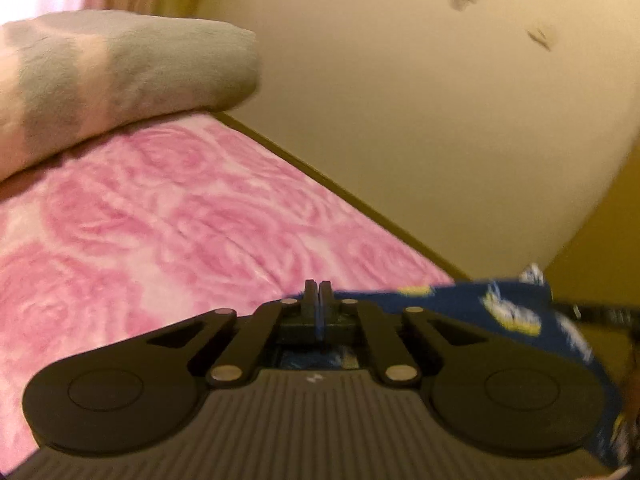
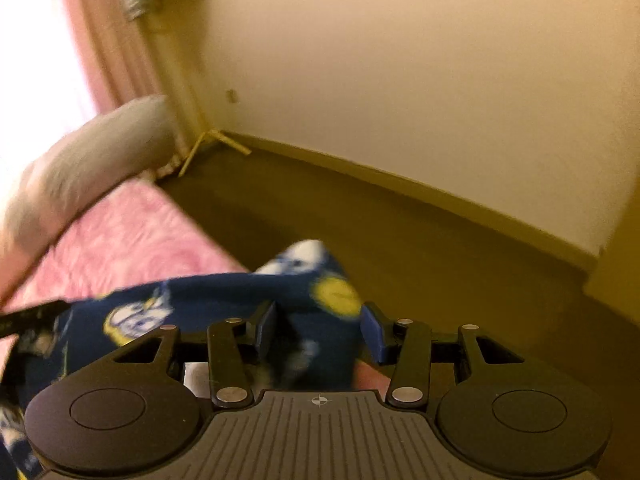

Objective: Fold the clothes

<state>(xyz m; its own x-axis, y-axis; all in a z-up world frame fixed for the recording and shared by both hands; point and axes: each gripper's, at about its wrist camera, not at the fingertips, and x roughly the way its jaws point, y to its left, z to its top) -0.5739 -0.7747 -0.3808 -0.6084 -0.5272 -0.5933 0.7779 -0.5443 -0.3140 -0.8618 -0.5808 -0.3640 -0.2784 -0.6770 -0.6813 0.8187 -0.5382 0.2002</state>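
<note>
A navy blue garment (image 1: pixel 472 300) with white and yellow prints is held up above the pink bed. My left gripper (image 1: pixel 318 296) is shut on its edge, with blue cloth pinched between the fingers. In the right wrist view the same garment (image 2: pixel 224 300) stretches from the left to my right gripper (image 2: pixel 320 320). The right gripper's jaws stand wide apart with a bunch of the cloth sitting between them, not clamped. The other gripper's dark tip (image 2: pixel 32 316) shows at the left edge.
A pink rose-patterned blanket (image 1: pixel 160 216) covers the bed. A folded grey and white blanket (image 1: pixel 112 76) lies at its far end. A cream wall (image 1: pixel 420 120) and dark brown floor (image 2: pixel 400 232) run beside the bed. A pink curtain (image 2: pixel 104 52) hangs at the window.
</note>
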